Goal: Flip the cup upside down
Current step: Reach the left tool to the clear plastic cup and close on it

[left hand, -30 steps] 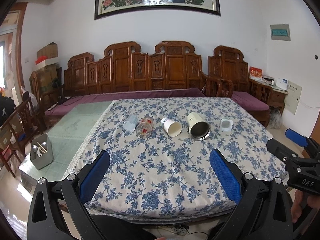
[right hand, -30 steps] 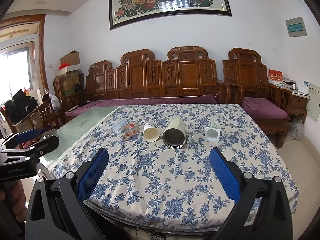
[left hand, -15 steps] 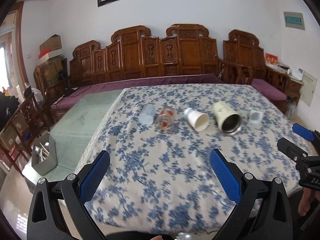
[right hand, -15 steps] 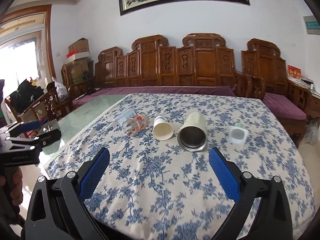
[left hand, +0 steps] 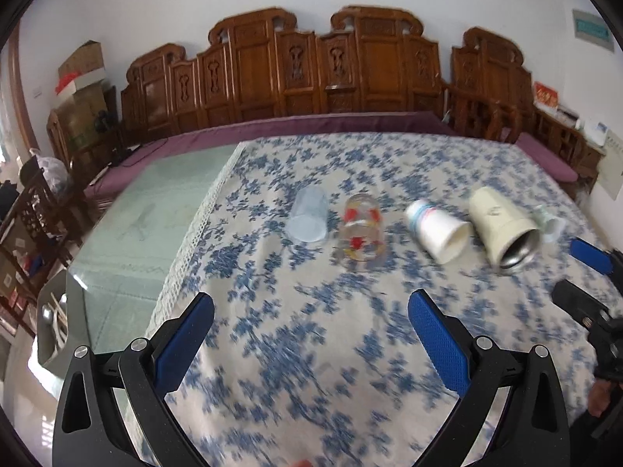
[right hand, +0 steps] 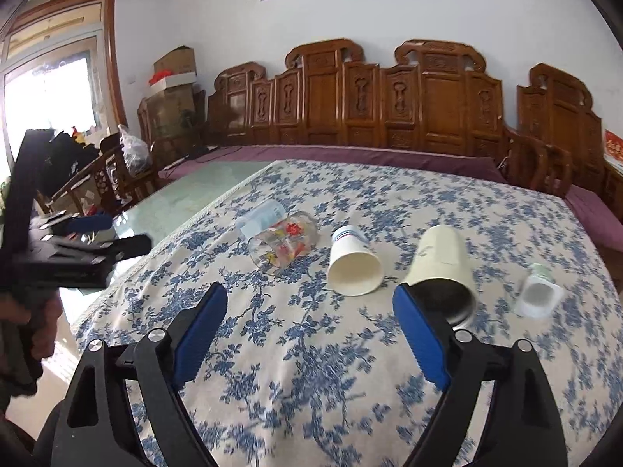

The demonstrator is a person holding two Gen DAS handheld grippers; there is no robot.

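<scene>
Across the counter (right hand: 350, 369), spread with a blue-flowered cloth, five cups lie on their sides in a row from left to right, each just beside the next. Largest is the cream tumbler (right hand: 442, 262), its steel-lined mouth facing near, beside the right gripper's (right hand: 309, 329) right finger. Next come the flower-printed glass (right hand: 284, 247), the white paper cup (right hand: 352, 268), the frosted clear cup (left hand: 308, 215) at far left, then the small white cup (right hand: 539, 292) at right. Both the left gripper (left hand: 311, 334) and the right hover with jaws released, grasping nothing.
</scene>
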